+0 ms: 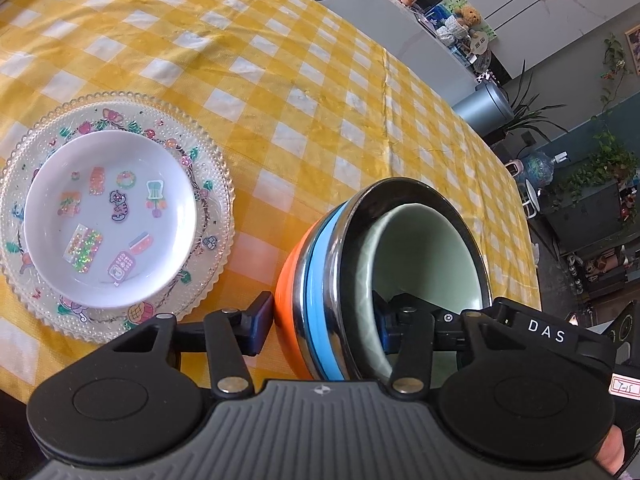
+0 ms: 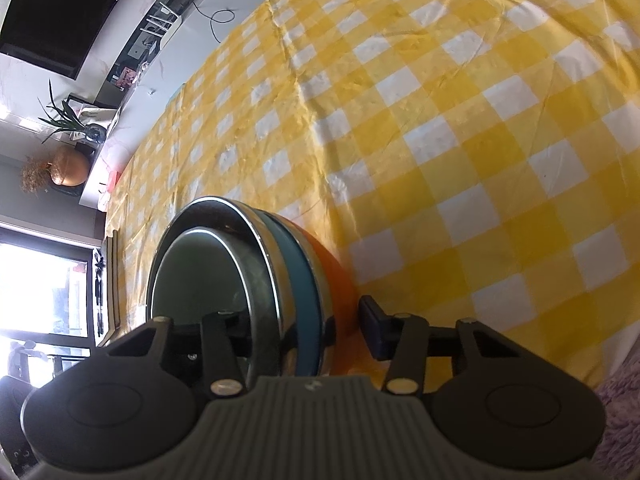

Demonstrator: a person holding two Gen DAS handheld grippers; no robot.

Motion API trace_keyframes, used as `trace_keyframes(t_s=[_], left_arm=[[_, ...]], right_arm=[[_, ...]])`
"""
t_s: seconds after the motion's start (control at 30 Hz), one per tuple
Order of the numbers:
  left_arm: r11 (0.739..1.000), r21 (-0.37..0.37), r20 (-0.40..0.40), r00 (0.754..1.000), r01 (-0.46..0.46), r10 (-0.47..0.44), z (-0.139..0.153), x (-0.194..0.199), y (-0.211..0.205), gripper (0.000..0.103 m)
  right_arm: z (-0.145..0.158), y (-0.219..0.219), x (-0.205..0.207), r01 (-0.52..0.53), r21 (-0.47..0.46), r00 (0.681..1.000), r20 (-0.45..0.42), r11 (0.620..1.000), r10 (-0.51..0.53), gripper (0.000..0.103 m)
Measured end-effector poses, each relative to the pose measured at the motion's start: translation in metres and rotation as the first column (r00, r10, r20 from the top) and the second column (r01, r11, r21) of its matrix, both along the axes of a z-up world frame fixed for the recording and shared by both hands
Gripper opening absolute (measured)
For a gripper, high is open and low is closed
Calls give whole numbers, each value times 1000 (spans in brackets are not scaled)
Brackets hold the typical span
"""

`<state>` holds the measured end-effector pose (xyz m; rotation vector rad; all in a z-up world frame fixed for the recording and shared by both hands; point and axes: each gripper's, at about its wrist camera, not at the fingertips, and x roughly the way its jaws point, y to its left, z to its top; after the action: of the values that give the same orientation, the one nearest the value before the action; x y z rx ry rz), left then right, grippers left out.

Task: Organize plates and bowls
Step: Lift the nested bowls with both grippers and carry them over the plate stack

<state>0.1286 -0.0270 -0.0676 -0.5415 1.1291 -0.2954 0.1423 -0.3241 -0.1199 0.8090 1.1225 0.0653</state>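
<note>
Already the bowls (image 1: 384, 280) sit nested, with the left gripper (image 1: 320, 328) and right gripper (image 2: 296, 328) each clamped over the stack's wall; plates (image 1: 112, 216) lie stacked beyond the left gripper's left finger.

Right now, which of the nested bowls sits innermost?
The pale green bowl: it lies inside the steel-rimmed bowl, which nests in the blue-banded bowl and the orange bowl outermost.

The nested bowls (image 1: 400, 264) run down behind the left gripper's (image 1: 322, 328) body, their near rims hidden. In the right wrist view, one finger inside the bowls (image 2: 256, 280) sits in shadow, contact unclear.
</note>
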Motion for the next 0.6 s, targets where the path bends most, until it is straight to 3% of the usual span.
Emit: trace_keyframes(t_s=[0.6], left_arm=[[1000,23,1,1000,-16,16,6,-6,0,55]], right_arm=[[3,2,-5,-3,-11,999,37,1000,4,46]])
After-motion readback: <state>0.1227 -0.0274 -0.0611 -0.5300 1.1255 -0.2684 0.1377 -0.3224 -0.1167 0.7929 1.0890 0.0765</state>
